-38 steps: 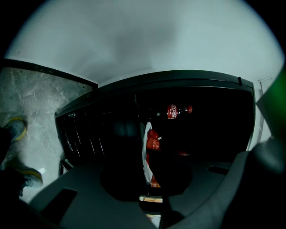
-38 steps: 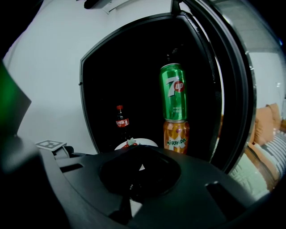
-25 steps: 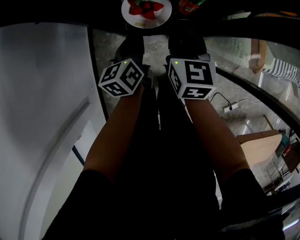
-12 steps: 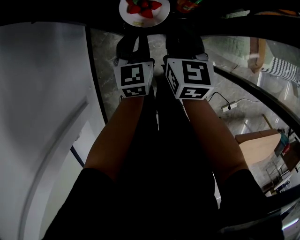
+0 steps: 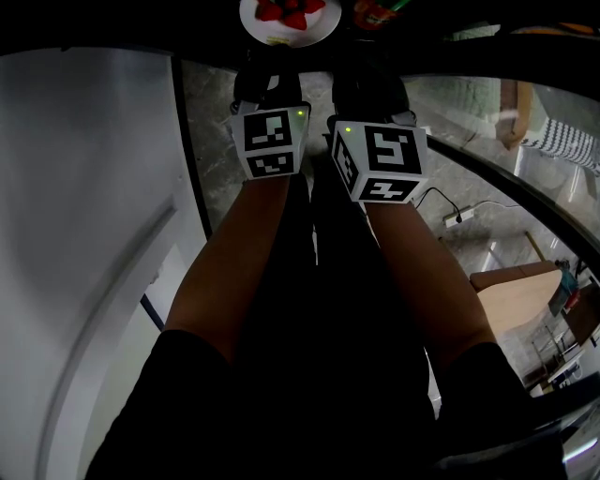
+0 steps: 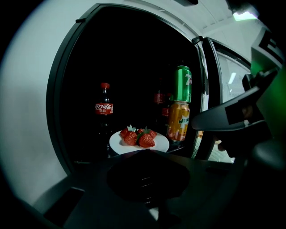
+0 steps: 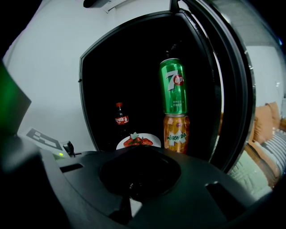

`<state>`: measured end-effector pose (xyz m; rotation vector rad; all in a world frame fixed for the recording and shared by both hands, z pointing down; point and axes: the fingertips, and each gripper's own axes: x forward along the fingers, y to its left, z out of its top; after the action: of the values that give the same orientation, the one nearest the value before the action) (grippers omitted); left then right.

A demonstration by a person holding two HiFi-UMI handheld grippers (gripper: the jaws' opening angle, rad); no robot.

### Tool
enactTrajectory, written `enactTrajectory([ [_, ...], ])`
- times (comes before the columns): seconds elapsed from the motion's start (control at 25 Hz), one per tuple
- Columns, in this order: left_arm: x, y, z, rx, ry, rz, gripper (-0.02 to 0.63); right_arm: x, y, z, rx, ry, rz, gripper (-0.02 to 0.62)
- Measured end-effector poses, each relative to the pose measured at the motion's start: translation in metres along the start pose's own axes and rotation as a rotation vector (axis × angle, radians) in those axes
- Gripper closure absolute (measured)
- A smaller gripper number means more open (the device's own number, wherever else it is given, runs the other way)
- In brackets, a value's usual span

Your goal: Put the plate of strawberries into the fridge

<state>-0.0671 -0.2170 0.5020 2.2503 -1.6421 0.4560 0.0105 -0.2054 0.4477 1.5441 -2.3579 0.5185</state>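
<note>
A white plate (image 6: pixel 117 142) with several red strawberries (image 6: pixel 139 137) rests on a shelf inside the dark fridge. In the right gripper view the plate (image 7: pixel 156 139) lies left of the stacked cans. From the head view the plate (image 5: pixel 288 23) shows at the top edge, just beyond both grippers. My left gripper (image 5: pixel 267 84) and right gripper (image 5: pixel 370 84) are held side by side before the fridge opening, apart from the plate. Dark housing hides the jaws of both in their own views.
A cola bottle (image 6: pixel 103 107) stands behind the plate at the left. A green can (image 6: pixel 182 84) sits on an orange can (image 6: pixel 178 121) at the right. The open fridge door (image 6: pixel 214 89) is on the right, and a white fridge side (image 5: pixel 84 234) on the left.
My left gripper has swung right and turned square, closing up beside the right one. The plate sits slightly higher in the head view. The right gripper has barely moved.
</note>
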Motion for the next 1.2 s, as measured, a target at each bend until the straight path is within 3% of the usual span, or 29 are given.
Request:
enactTrajectory([
  [1.2, 0.016, 0.020, 0.020, 0.023, -0.023, -0.010, 0.603, 0.008, -0.004, 0.003, 0.004, 0.005, 0.001, 0.591],
])
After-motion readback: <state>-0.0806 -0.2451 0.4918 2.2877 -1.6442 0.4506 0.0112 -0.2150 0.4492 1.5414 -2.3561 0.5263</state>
